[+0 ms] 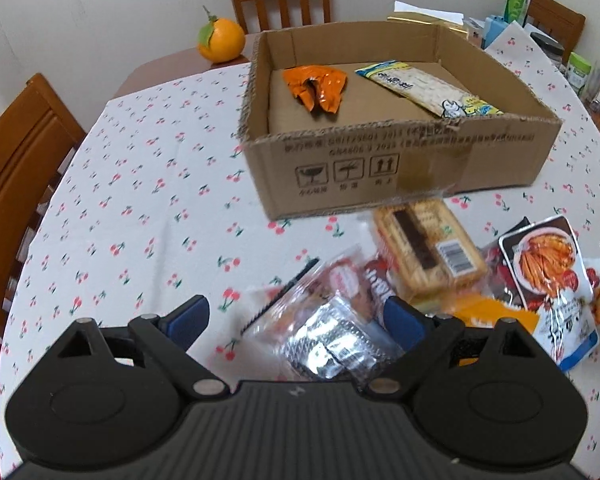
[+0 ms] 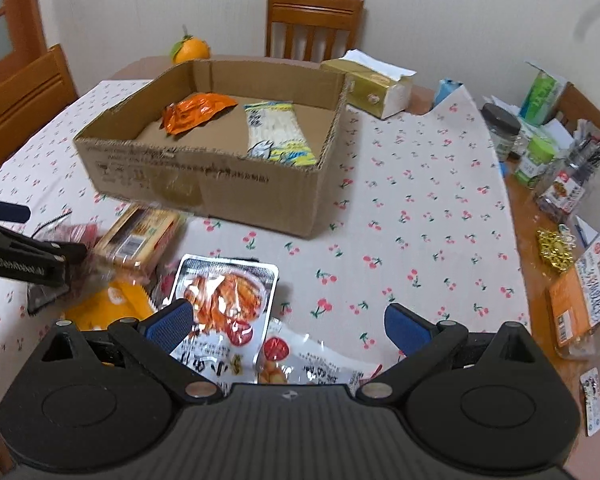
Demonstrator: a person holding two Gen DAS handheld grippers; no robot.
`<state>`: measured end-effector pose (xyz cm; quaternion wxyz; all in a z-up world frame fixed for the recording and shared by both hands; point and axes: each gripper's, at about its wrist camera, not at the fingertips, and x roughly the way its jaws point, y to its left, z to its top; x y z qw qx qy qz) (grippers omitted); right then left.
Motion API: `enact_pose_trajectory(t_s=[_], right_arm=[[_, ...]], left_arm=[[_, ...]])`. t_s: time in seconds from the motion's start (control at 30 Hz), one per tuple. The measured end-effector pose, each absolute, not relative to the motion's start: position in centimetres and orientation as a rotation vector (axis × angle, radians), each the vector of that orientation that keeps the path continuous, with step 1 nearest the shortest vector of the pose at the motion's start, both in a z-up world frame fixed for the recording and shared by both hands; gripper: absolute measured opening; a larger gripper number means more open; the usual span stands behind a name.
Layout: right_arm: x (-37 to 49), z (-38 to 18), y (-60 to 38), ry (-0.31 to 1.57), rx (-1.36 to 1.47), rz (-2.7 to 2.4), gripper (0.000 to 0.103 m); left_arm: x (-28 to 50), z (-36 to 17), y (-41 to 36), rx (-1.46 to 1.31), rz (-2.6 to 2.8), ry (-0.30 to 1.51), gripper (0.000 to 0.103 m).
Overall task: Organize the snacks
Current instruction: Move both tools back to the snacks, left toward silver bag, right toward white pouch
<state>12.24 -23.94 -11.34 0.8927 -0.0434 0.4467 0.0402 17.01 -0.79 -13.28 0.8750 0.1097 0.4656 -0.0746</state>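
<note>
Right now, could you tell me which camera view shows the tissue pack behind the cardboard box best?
The right wrist view: the tissue pack lies fully visible beside the cardboard box's far corner. The left wrist view shows only its top above the box's back wall.

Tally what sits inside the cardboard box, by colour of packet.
Orange packet: 1
White and yellow packet: 1
Total in the cardboard box: 2
</note>
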Motion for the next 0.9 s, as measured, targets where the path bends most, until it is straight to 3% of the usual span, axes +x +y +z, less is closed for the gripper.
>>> enact_pose_trajectory(t_s=[0.57,0.9], right_arm=[[14.4,-15.1,-26.3,1.042,-0.034,0.379,0.103],[11.3,-15.9,-25.1,1.151,-0.051,0.434,0.103]], left_arm=[[13.8,-13.2,1.1,0.183,-0.111,1.023,0.094],[12.8,-13.4,1.3,0.155,-0.154,1.033,0.094]])
